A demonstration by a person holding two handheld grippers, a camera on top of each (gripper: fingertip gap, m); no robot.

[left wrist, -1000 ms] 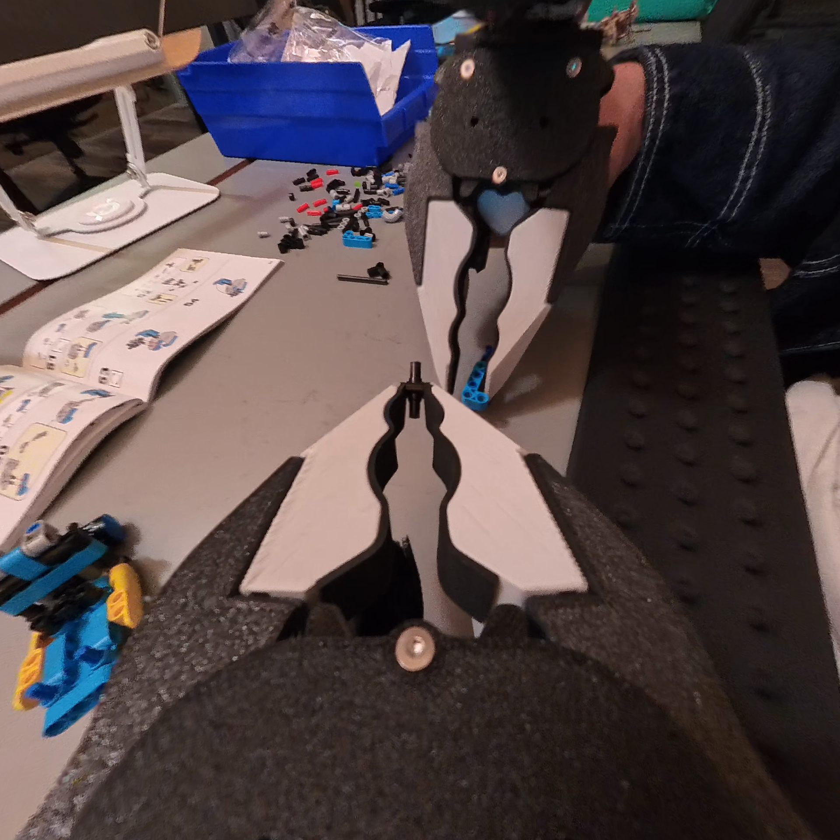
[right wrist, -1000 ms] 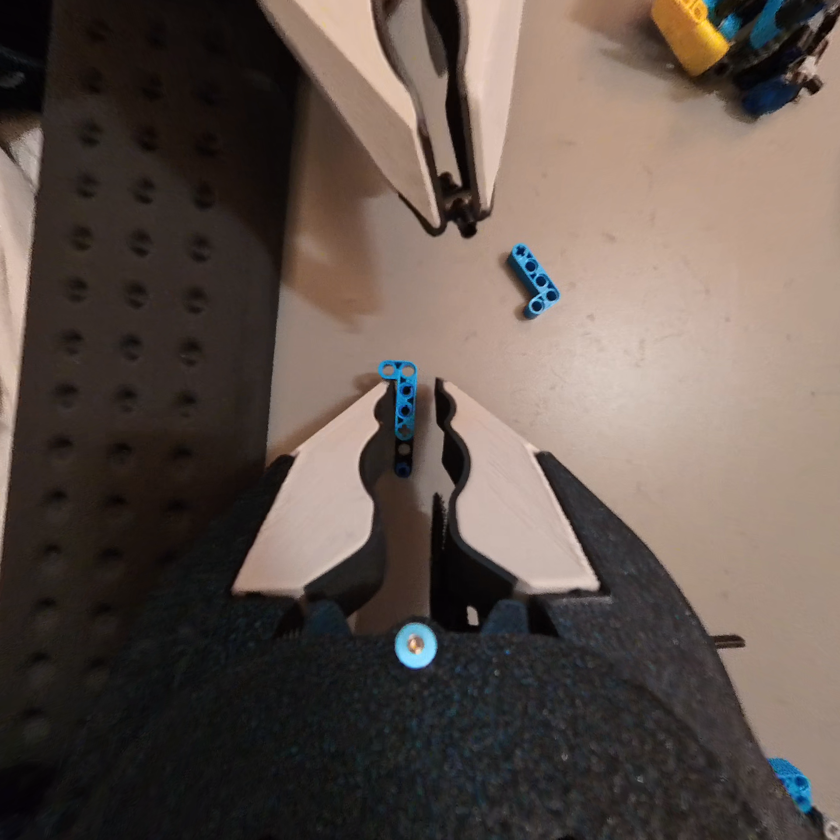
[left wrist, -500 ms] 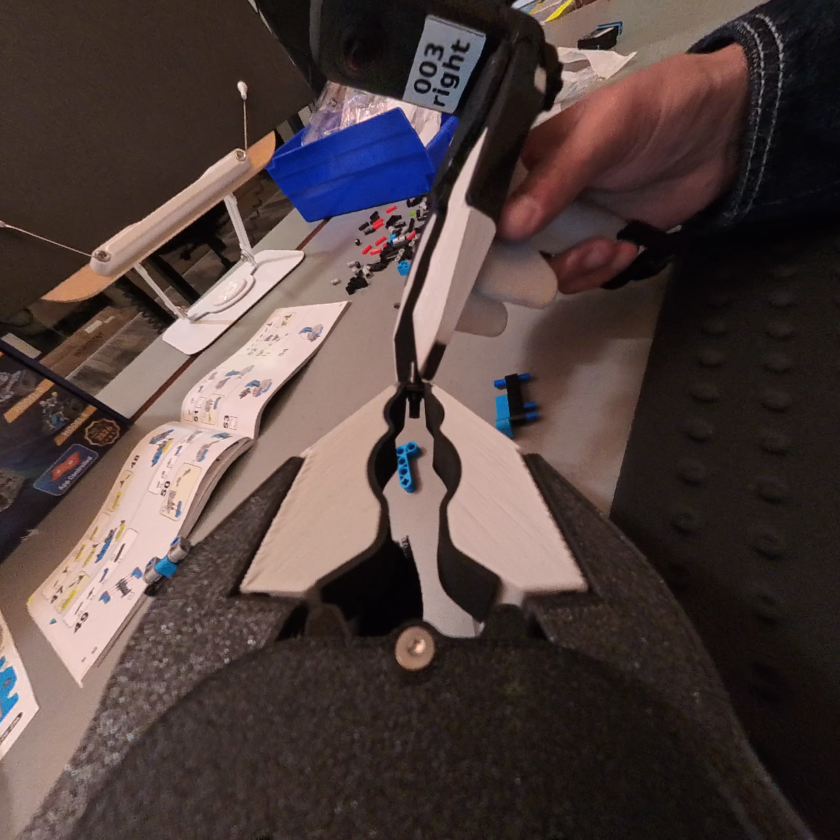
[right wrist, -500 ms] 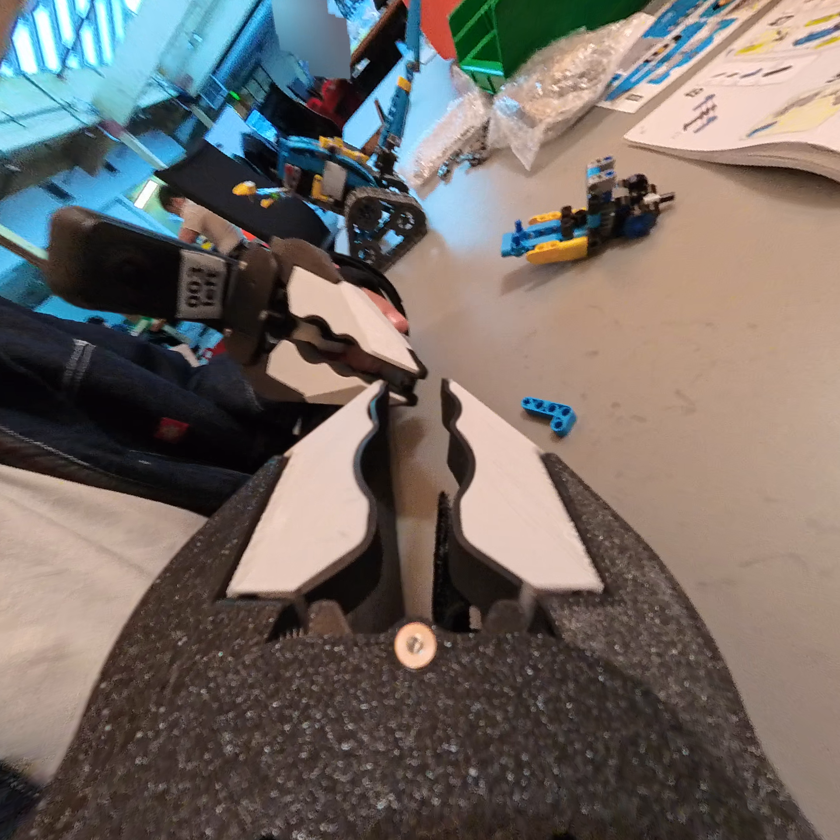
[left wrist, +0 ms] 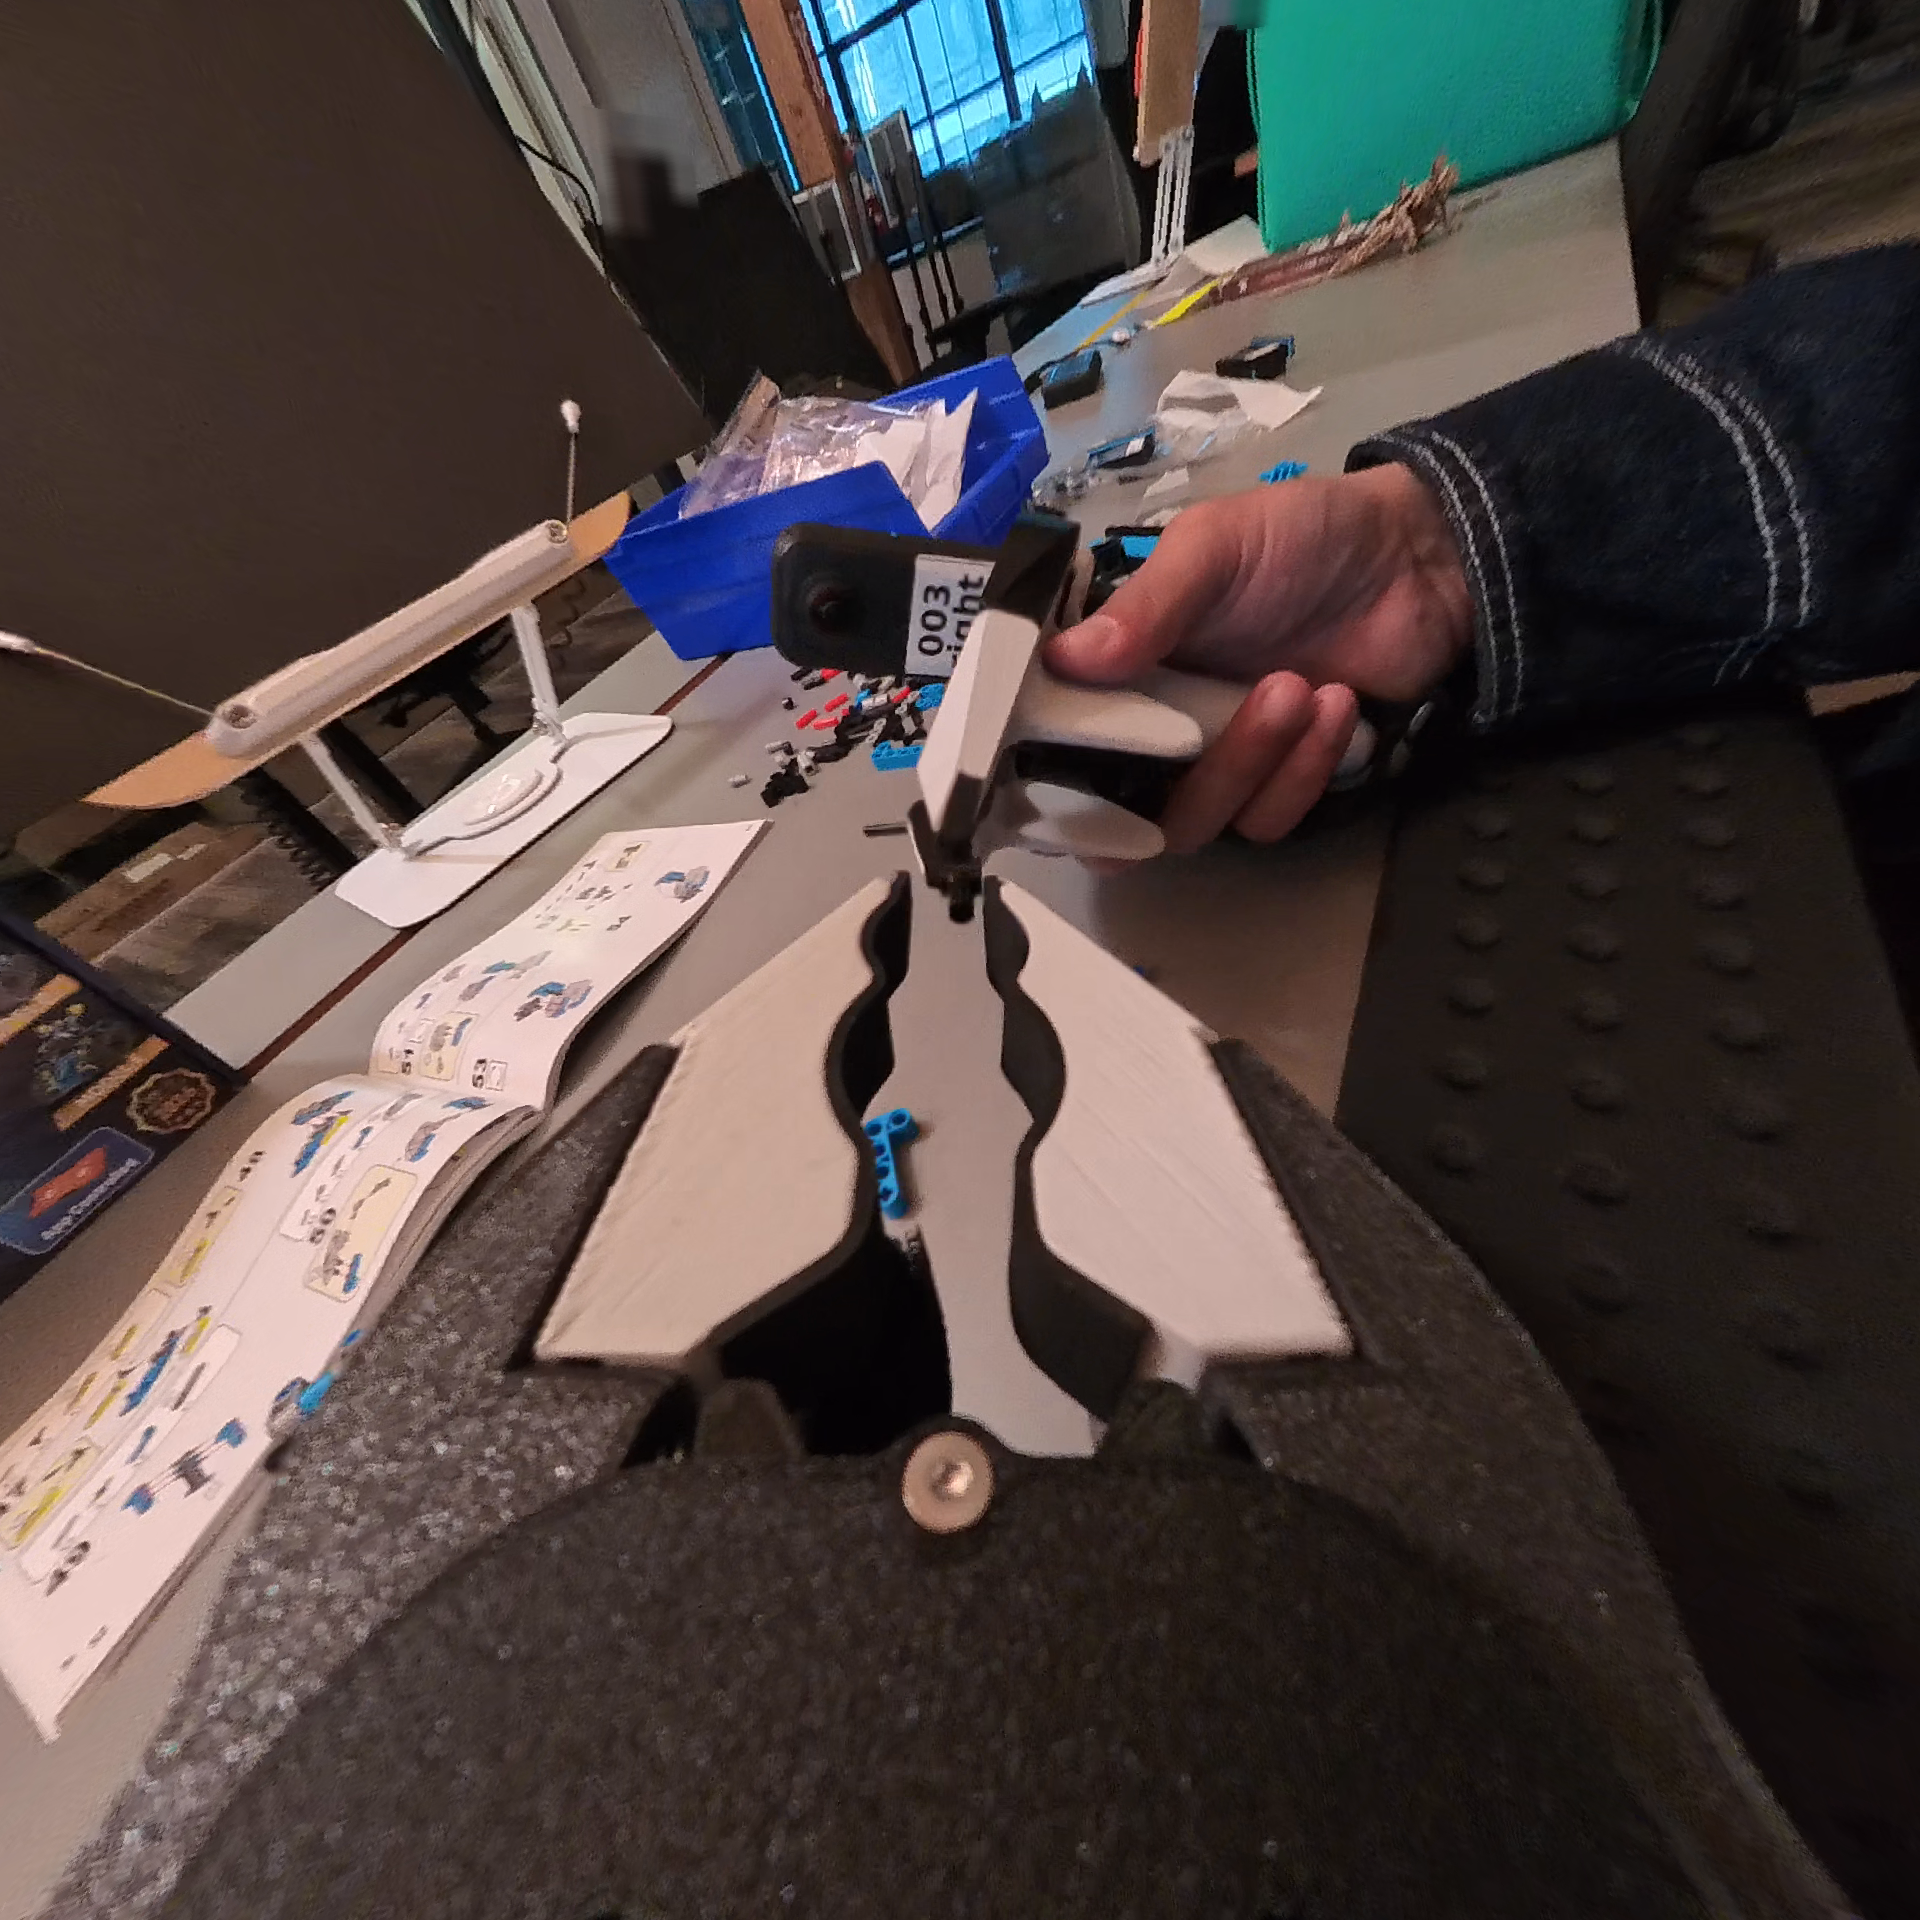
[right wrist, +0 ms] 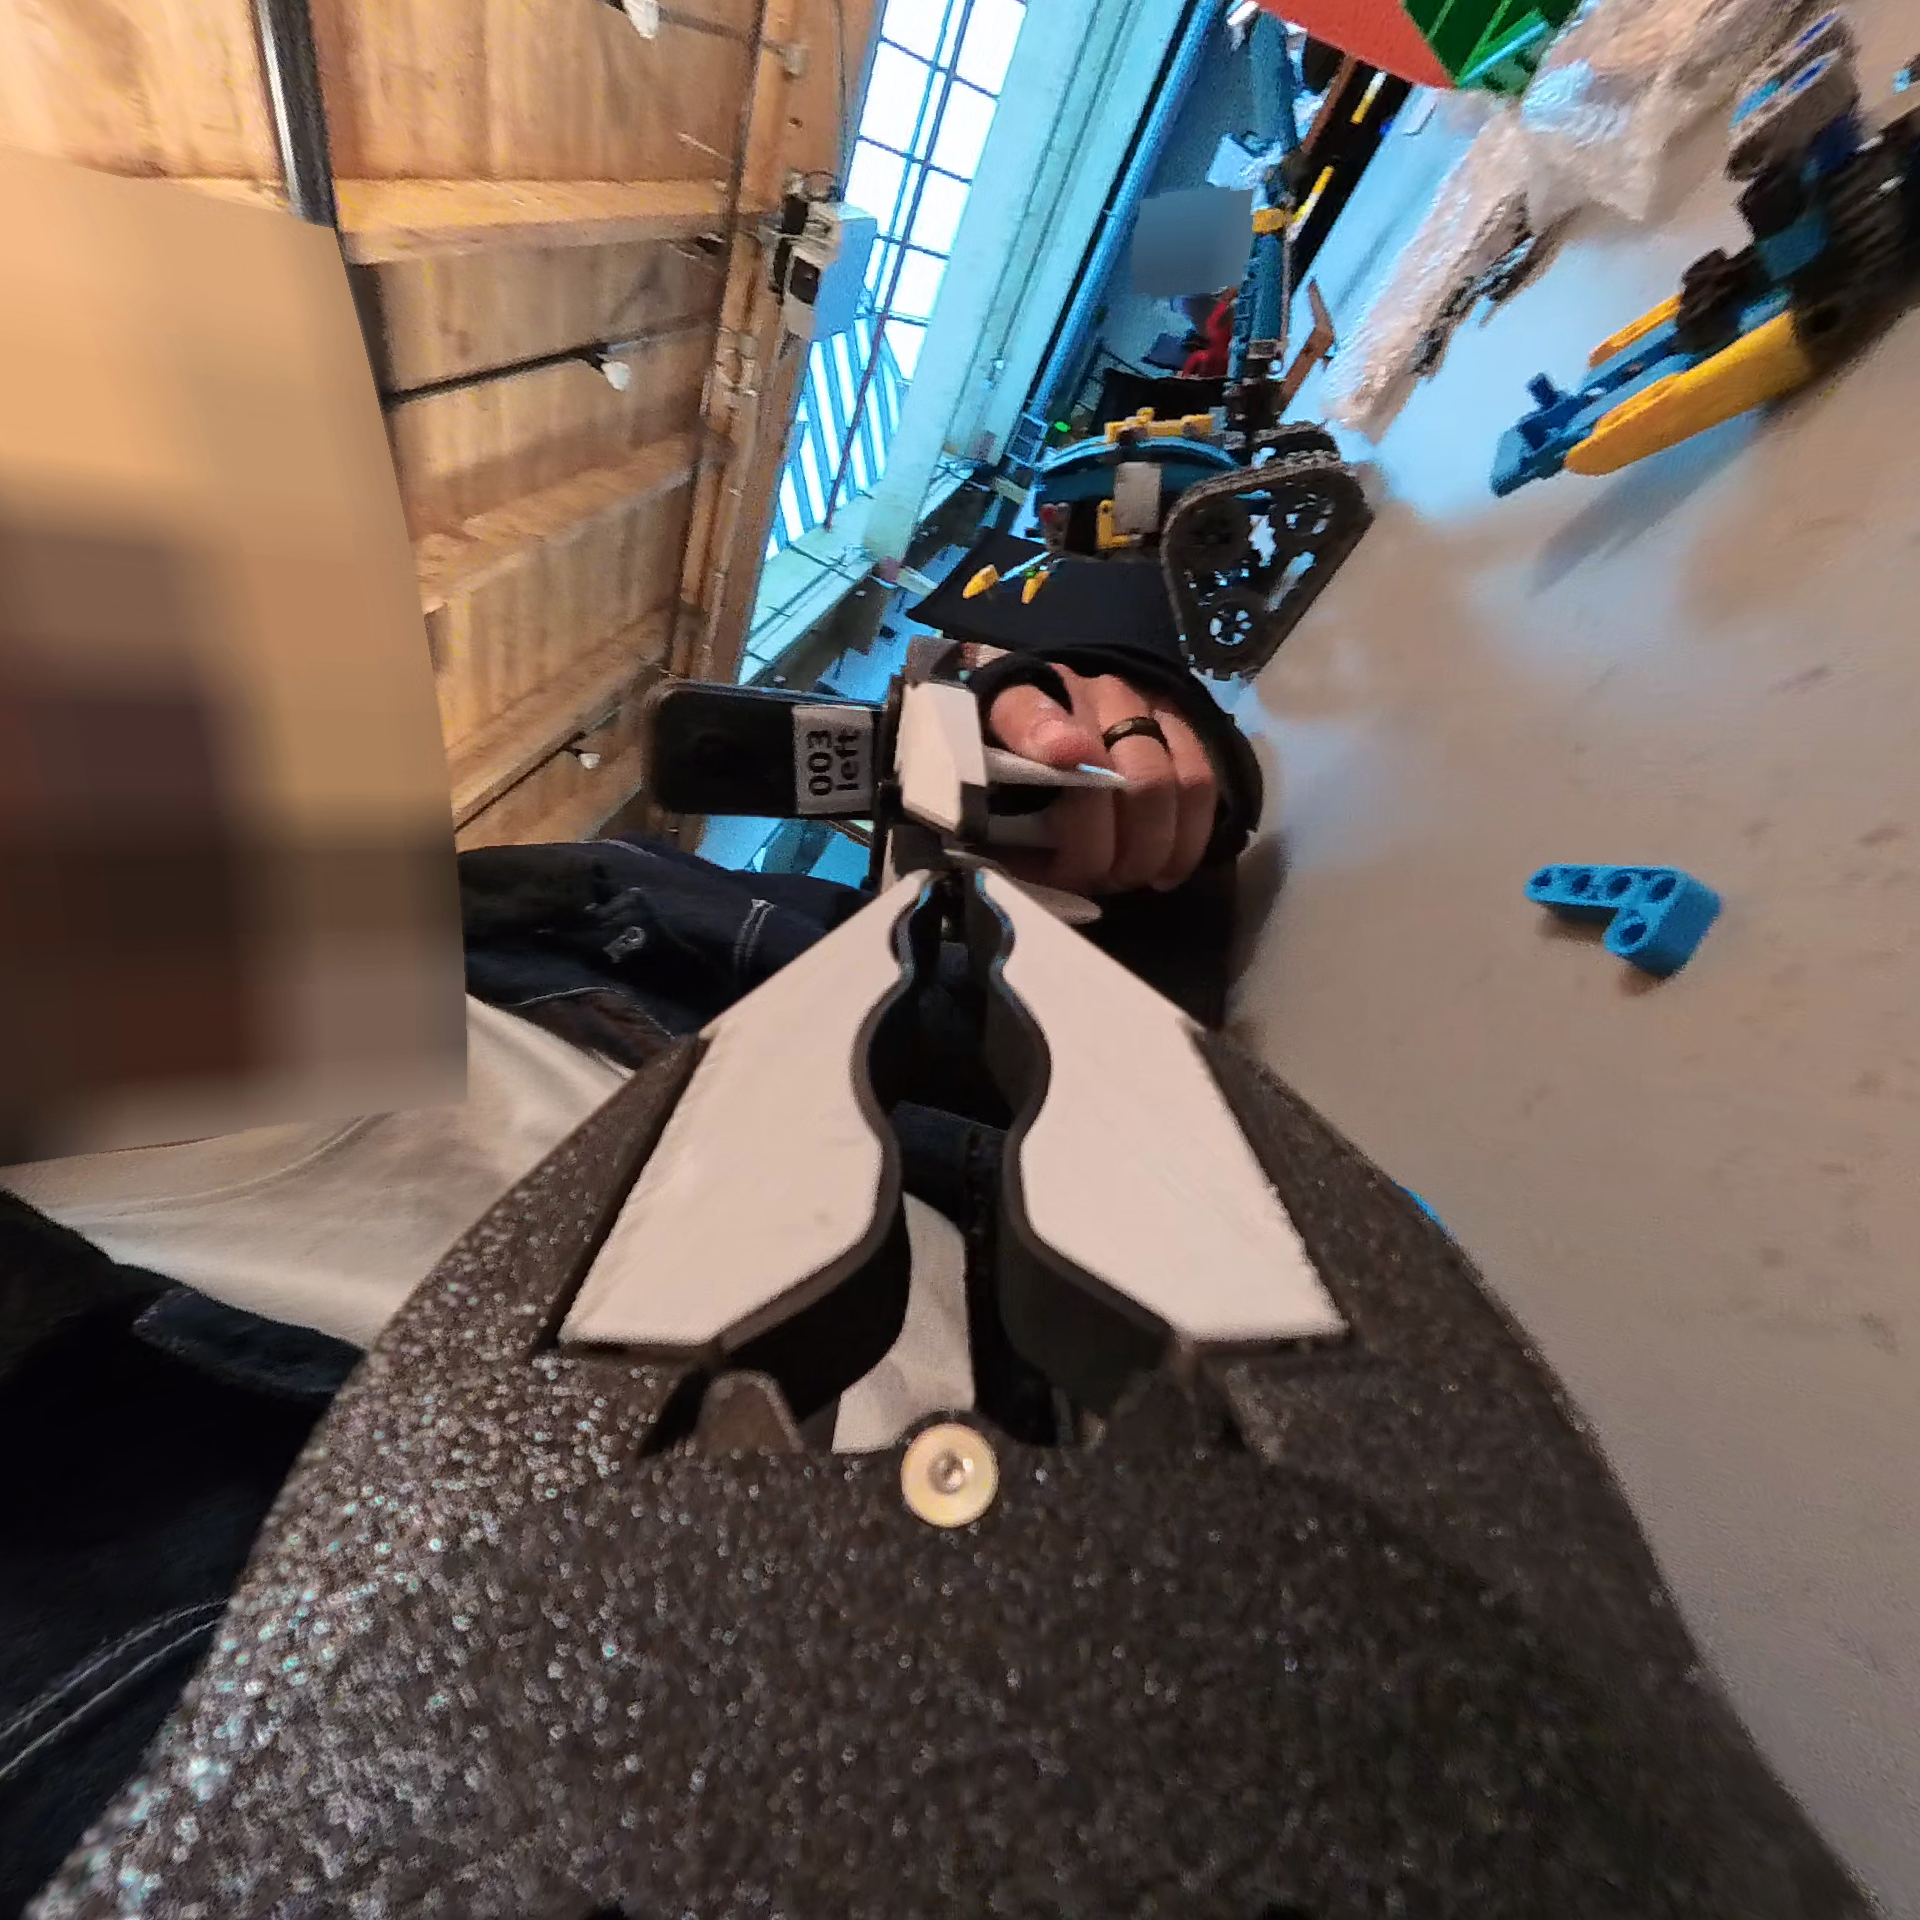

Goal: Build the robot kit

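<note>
Black pin [left wrist: 957, 902] pinched by right hand-held gripper [left wrist: 948, 878].

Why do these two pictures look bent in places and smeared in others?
Left wrist view: the wide-angle lens curves the booklet and the table, and the far room is soft. Right wrist view: the picture is tilted, motion smear blurs the yellow and blue model, the window is blown out, yet the blue L-shaped piece looks fairly sharp.
</note>
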